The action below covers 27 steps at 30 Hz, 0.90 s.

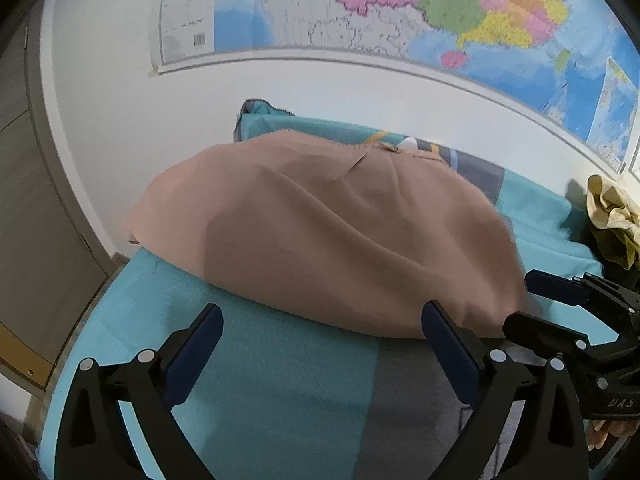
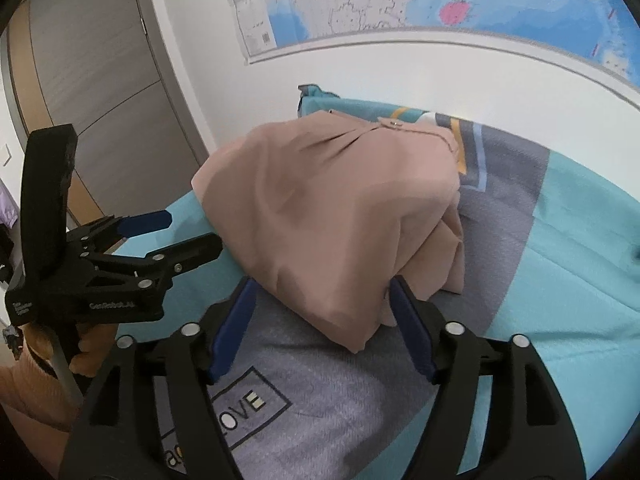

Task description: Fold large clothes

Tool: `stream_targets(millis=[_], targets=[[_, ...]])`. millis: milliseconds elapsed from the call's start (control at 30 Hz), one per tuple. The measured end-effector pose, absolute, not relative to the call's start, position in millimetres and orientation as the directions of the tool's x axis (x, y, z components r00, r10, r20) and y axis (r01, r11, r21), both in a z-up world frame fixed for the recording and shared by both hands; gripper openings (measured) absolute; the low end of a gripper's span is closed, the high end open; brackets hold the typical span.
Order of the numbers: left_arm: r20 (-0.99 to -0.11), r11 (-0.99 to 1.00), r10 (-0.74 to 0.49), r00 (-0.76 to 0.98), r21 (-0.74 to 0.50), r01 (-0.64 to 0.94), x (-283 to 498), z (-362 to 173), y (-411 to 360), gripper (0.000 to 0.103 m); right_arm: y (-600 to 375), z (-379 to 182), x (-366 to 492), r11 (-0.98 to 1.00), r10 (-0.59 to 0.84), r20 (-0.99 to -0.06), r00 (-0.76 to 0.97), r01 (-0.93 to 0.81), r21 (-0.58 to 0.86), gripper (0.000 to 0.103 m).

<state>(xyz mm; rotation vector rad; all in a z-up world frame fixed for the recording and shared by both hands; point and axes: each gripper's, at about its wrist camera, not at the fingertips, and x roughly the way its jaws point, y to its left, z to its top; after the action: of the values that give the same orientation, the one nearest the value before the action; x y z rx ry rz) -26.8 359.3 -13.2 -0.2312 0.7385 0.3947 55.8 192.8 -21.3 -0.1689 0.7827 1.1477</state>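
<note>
The pink garment (image 1: 320, 232) is seen folded on the bed (image 1: 280, 380); the left gripper (image 1: 324, 332) and right gripper (image 2: 320, 300) are held spread, empty, just beside its near edge.

Left tool (image 1: 320, 322): pitched forward and down, black arms spread wide, blue-padded fingers (image 1: 192, 354) well apart, nothing pinched between them. Seen from the right wrist as a black body with an upright handle post, gripped from below by a hand (image 2: 90, 350) in a pinkish sleeve, fingers wrapped round the grip.

Right tool (image 2: 322, 304): also angled down, blue-padded fingers (image 2: 230, 330) parted, narrower than the left pair, no pad pressing on anything. Seen from the left wrist at the right edge, just beside the left tool, pointing leftward, with fingertips of the holding hand (image 1: 602, 434) showing under its body.
</note>
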Motion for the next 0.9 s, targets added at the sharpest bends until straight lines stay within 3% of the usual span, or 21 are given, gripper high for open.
stream_targets(millis=[167, 333, 533, 900], targets=[[-0.667, 0.895, 0.285, 0.688, -0.071, -0.439, -36.7, -6.1, 349.5, 0.096, 183.4, -15.7, 51.8, 0.434, 0.768, -0.61, 0.197, -0.86, 0.269, 0.075], [-0.617, 0.882, 0.31, 0.723, -0.098, -0.461, -50.8, -3.8, 341.2, 0.096, 174.2, -13.1, 42.3, 0.44, 0.778, -0.589, 0.218, -0.858, 0.265, 0.088], [-0.62, 0.876, 0.337, 0.709, -0.07, -0.477, -58.9, 1.8, 329.0, 0.096, 163.2, -10.5, 30.9, 0.451, 0.786, -0.566, 0.249, -0.857, 0.249, 0.097], [-0.6, 0.857, 0.377, 0.705, -0.062, -0.511, -78.2, 14.5, 313.8, 0.096, 143.9, -0.1, 4.4, 0.439, 0.8, -0.538, 0.265, -0.87, 0.224, 0.097]])
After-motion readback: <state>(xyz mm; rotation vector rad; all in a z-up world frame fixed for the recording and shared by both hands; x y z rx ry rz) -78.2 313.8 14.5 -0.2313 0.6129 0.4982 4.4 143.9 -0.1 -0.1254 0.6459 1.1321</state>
